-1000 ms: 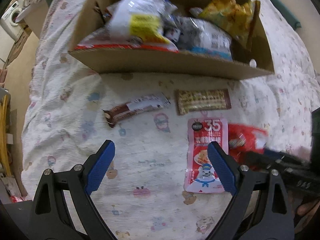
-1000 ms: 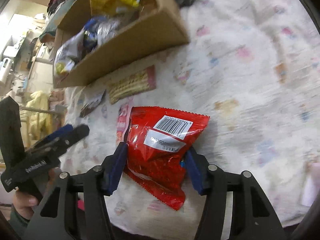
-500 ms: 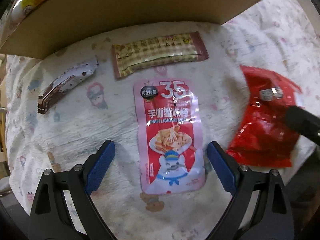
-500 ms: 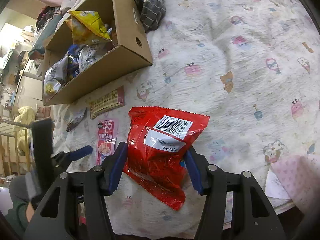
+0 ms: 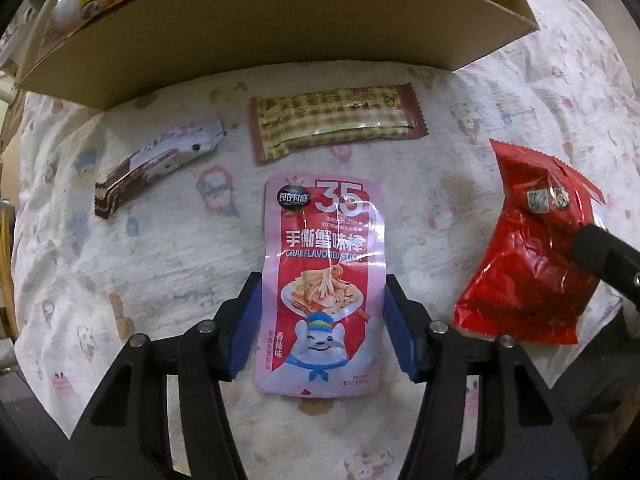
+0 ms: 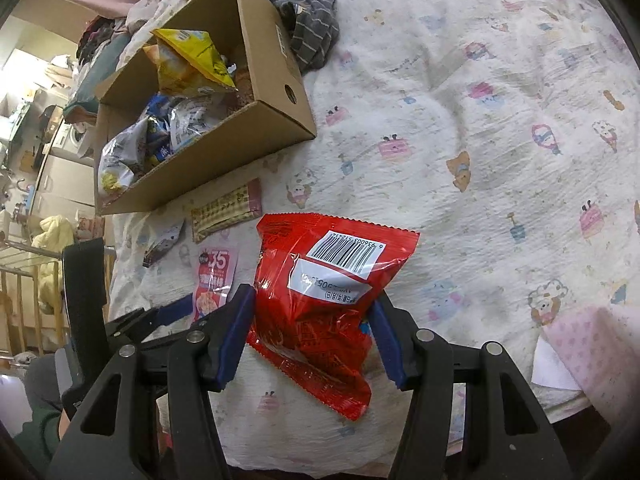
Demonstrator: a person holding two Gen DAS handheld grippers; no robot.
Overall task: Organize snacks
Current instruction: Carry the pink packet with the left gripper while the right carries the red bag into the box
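A pink crab-stick pouch lies flat on the patterned bed sheet. My left gripper points straight down over its lower half. Its jaws are closing, and the blue pads reach the pouch's two long edges; the pouch is not buckled. My right gripper is shut on a red snack bag, barcode side up, just above the sheet. The same red snack bag shows at the right of the left wrist view. The open cardboard box holds several snack packs.
A brown-and-yellow checked bar and a dark chocolate bar lie between the pouch and the box wall. A grey striped cloth lies behind the box. A pink cloth sits at the bed's near right edge.
My left gripper came down over the crab-stick pouch and its jaws narrowed from wide to the pouch's edges. The right gripper kept the red bag and lifted slightly.
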